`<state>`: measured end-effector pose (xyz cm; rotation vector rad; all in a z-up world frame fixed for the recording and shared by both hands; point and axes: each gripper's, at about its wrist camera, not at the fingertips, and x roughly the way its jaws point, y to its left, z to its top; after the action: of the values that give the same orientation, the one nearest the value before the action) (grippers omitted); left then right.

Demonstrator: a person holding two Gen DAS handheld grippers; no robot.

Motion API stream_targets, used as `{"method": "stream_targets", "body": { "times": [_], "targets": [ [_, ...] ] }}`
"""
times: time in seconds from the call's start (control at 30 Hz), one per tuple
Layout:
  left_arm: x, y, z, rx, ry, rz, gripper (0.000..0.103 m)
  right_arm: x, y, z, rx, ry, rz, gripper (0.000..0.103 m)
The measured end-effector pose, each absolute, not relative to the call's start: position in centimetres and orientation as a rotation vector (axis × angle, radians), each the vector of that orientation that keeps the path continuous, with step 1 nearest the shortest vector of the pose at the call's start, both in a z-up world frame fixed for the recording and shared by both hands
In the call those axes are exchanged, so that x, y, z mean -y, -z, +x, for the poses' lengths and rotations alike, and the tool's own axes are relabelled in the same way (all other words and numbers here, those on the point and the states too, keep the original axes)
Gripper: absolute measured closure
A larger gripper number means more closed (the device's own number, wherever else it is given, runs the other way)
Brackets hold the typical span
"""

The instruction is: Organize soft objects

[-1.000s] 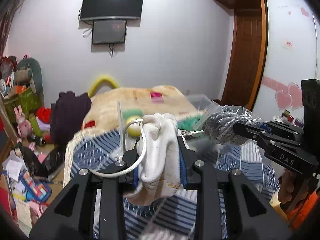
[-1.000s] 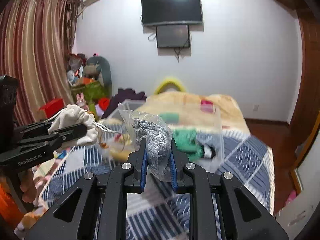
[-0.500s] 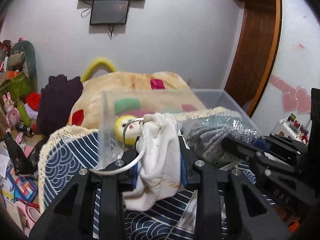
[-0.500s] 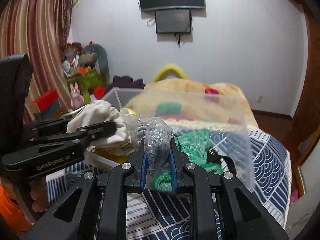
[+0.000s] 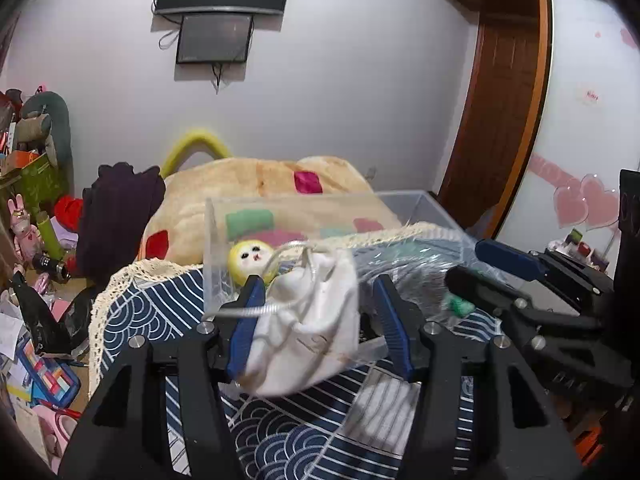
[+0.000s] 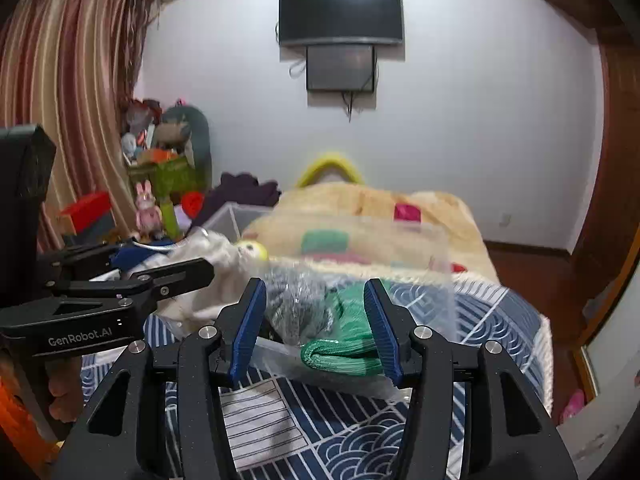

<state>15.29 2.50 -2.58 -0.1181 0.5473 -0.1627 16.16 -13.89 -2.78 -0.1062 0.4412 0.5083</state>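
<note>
A clear plastic box [image 5: 304,208] stands on the blue patterned bedspread [image 5: 288,440]. My left gripper [image 5: 320,300] is open; the white drawstring pouch [image 5: 308,332] drops between its fingers at the box's near edge, blurred. My right gripper [image 6: 314,304] is open over the box [image 6: 400,248]; the grey item in a clear plastic bag [image 6: 296,304] lies between its fingers, beside a green knitted piece [image 6: 344,340]. A yellow doll head [image 5: 250,258] lies in the box's left corner. The right gripper also shows at the right of the left wrist view [image 5: 484,268].
A beige blanket with coloured patches [image 5: 260,188] lies behind the box. A dark purple plush [image 5: 116,216] and toys and clutter [image 5: 36,320] are at the left on the floor. A wooden door [image 5: 496,120] is at the right.
Both grippers have lowered toward the box and opened. The white pouch and the bagged grey item have left the fingers and drop into the box.
</note>
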Motion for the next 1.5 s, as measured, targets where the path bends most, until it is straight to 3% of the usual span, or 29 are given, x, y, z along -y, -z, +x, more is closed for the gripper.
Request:
{"method": "stream_targets", "body": {
  "times": [0.1, 0.2, 0.4, 0.47, 0.57, 0.73, 1.0, 1.5],
  "targets": [
    [-2.4, 1.2, 13.6, -0.503, 0.174, -0.118, 0.047, 15.1, 1.4, 14.9, -0.401, -0.510, -0.080, 0.054],
    [-2.0, -0.3, 11.6, -0.451, 0.173, -0.099, 0.046, 16.3, 0.3, 13.5, -0.362, -0.508, -0.055, 0.045],
    [-0.8, -2.6, 7.5, -0.345, 0.174, -0.063, 0.033, 17.3, -1.1, 11.0, -0.290, -0.486, -0.031, 0.027],
    [-0.5, -3.1, 6.3, -0.313, 0.173, -0.060, 0.024, 17.5, -1.4, 10.3, -0.270, -0.482, -0.025, 0.020],
    [-0.5, -3.5, 5.0, -0.285, 0.171, -0.072, 0.014, 17.4, -1.6, 9.5, -0.250, -0.464, -0.035, 0.019],
    [-0.5, -3.7, 3.9, -0.262, 0.159, -0.066, 0.013, 17.3, -1.6, 8.9, -0.225, -0.451, -0.037, 0.007],
    [-0.7, -3.3, 3.5, -0.263, 0.139, -0.067, 0.007, 17.6, -1.2, 8.3, -0.220, -0.449, -0.033, 0.004],
    [-0.7, -2.9, 3.2, -0.251, 0.120, -0.048, 0.003, 17.6, -1.2, 8.2, -0.222, -0.447, -0.030, 0.002]
  ]
}}
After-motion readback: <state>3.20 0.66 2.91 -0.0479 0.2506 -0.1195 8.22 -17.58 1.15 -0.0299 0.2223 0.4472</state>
